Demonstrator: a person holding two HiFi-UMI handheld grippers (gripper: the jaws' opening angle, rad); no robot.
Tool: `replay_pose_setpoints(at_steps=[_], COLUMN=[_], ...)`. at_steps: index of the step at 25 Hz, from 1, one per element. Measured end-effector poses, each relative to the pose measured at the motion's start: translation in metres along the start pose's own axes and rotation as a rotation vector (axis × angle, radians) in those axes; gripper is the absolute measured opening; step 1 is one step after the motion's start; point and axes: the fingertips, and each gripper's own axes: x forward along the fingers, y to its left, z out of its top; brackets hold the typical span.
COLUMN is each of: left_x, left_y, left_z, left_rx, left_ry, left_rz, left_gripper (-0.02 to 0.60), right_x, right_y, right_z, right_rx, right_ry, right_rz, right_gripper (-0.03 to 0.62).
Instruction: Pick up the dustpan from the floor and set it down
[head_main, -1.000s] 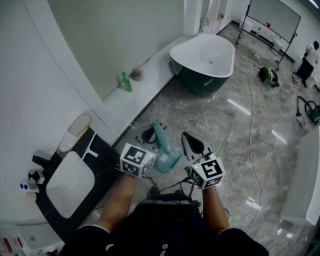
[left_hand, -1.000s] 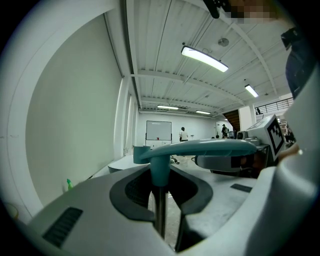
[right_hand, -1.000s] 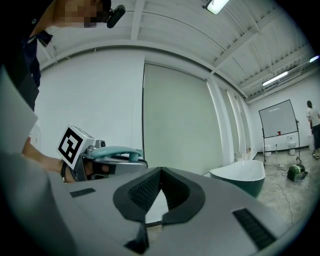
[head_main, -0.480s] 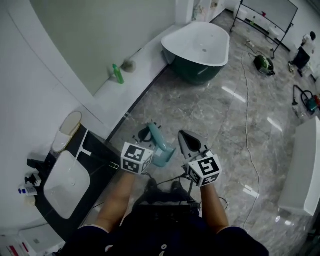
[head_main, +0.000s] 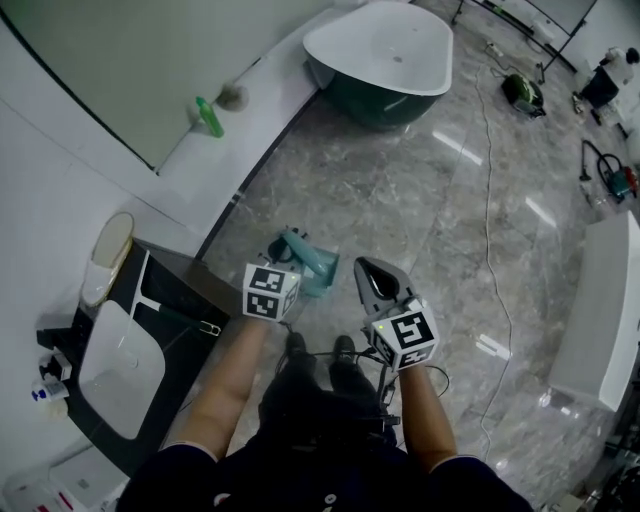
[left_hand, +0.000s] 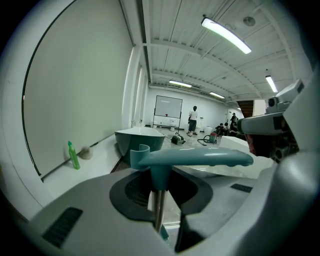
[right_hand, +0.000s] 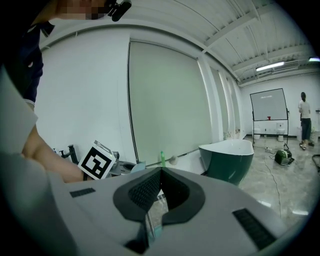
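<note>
Two grippers low over the shiny grey marble floor (head_main: 400, 210). Left gripper (left_hand: 160, 197) with jaws clamped on the thin metal stem (left_hand: 158, 220) of the teal plastic dustpan (head_main: 305, 262) — pan out just ahead, hard to tell if touching the floor yet. Right gripper (right_hand: 160, 192) beside it, jaws closed, holding nothing. Looks like the putting-down step. Next: lower gently to a flat rest on the floor, then open the left jaws — not sooner, or down with a clatter.
</note>
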Motion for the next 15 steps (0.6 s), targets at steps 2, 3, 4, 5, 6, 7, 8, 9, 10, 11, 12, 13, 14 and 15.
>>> replay_pose_setpoints(at_steps=[2,3,4,5,6,7,8,9,10,11,12,13,14,15], left_x=[0.022,0.033,0.043,0.054,0.065,0.076,0.087,0.098,0.107,0.115,0.122,0.128,0.132,0.135], left_y=[0.009,0.013,0.017,0.02,0.023,0.025,0.027,0.031,0.034,0.037,0.04,0.043,0.046,0.049], left_z=[-0.017,-0.026,-0.035,-0.044,-0.052,-0.06,-0.068,-0.076,-0.083,-0.09,-0.095,-0.097,-0.098,-0.098], left_rx=[-0.013,-0.022,-0.032,-0.042,-0.051,-0.058,-0.063,-0.068,-0.074,-0.081,-0.087,-0.094,-0.099,-0.105], left_ry=[0.03,0.043,0.053,0.061,0.066,0.069,0.071,0.073,0.077,0.079,0.076,0.067,0.053,0.034], left_rz=[0.008,0.015,0.021,0.026,0.028,0.028,0.03,0.034,0.041,0.05,0.06,0.07,0.081,0.092], left_gripper=[0.087,0.087,0.087,0.087,0.087,0.087,0.087,0.087,0.087,0.087,0.087,0.087,0.087,0.087], right_x=[0.009,0.013,0.017,0.019,0.02,0.022,0.025,0.028,0.031,0.033,0.034,0.035,0.036,0.038], right_y=[-0.01,-0.015,-0.02,-0.025,-0.03,-0.035,-0.038,-0.042,-0.045,-0.049,-0.052,-0.056,-0.059,-0.062], right_z=[-0.011,-0.015,-0.019,-0.026,-0.034,-0.043,-0.05,-0.057,-0.063,-0.07,-0.076,-0.082,-0.086,-0.089], right_rx=[0.001,0.001,0.001,-0.002,-0.007,-0.01,-0.01,-0.007,-0.002,0.005,0.012,0.018,0.023,0.028], right_ry=[0.013,0.01,0.007,0.013,0.031,0.053,0.074,0.09,0.102,0.112,0.122,0.13,0.138,0.146], right_rz=[-0.005,-0.005,-0.005,-0.009,-0.015,-0.021,-0.025,-0.025,-0.026,-0.029,-0.034,-0.038,-0.04,-0.039], right_gripper=[0.006,0.006,0.006,0.006,0.006,0.006,0.006,0.006,0.006,0.006,0.006,0.006,0.006,0.006])
